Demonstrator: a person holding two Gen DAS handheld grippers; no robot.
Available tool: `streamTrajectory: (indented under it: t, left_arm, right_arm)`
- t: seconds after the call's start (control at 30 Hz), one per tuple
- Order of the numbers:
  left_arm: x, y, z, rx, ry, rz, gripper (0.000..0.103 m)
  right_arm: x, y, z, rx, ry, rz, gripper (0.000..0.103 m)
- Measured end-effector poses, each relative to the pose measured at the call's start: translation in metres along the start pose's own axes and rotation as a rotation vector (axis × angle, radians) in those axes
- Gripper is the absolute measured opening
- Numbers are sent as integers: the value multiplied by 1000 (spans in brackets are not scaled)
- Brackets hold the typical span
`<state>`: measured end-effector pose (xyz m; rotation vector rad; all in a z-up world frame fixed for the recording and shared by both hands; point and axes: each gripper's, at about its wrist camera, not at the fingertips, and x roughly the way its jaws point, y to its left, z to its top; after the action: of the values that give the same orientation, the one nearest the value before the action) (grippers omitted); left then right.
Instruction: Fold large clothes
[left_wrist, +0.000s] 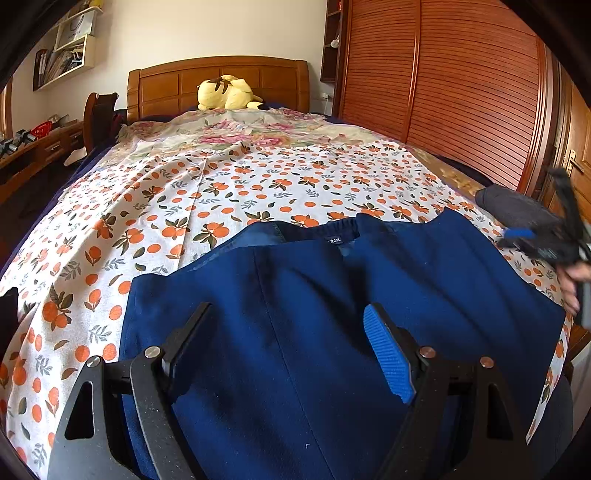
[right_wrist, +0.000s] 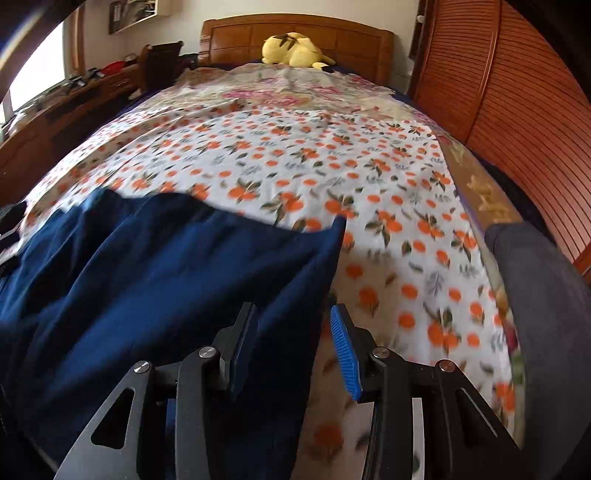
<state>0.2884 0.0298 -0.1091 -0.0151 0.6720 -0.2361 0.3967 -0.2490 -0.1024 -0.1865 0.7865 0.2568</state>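
You are holding the left gripper (left_wrist: 288, 354) wide over the trousers (left_wrist: 332, 314) — right gripper (right_wrist: 293, 347) half-open, gripping nothing.

Navy blue trousers (left_wrist: 295, 314), plain; sheet (left_wrist: 155, 206) white with orange fruit and green-brown leaves; farther cover (left_wrist: 236, 133) pale with pink flowers; plush toy (left_wrist: 225, 92) yellow; headboard (left_wrist: 173, 85) brown wood; gripper pads (left_wrist: 388, 354) bright blue on black frames.
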Motion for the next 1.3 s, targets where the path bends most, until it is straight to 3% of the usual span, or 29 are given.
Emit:
streamTrajectory:
  t: [0.23,0.33,0.63,0.67,0.7,0.73,0.8,0.9,1.13,1.23,1.3]
  left_arm:
    - [-12,-6,0,13,-28,18,82]
    - [-23,-10,-4,6,-40,16,82]
    - [-71,-33,-32,-13,-74,15,82]
    - [-76,-34,-36,-19,-75,16,82]
    - [-80,-35,-40,-24,-73,18,82]
    - [-83,-37,-43,-28,-69,21,82]
    - [-87,-39,-49,-32,-58,27,82]
    - [-92,-42,-57,-44,-39,37,82]
    - [-110,-46,-73,-69,-14,78,82]
    - [-116,-41,-79,-80,4,113,82]
    - [-123,-37,-83,-89,12,144,82]
  right_arm:
    - [-44,-13,-59,53,43,82,43]
    - [-53,-14,-70,84,59,143,43]
    - [-70,-7,-87,62,63,148,43]
    - [-71,-4,-87,45,57,151,39]
    - [-72,-3,-88,26,49,173,23]
    - [-74,-1,-89,5,44,187,17]
    - [-81,1,-92,-16,18,186,9]
    - [-93,-6,-97,-18,-28,160,6]
    - [-96,-7,-105,11,-40,164,8]
    - [-107,-4,-100,1,-79,154,21]
    - [-111,1,-95,-17,-102,149,39]
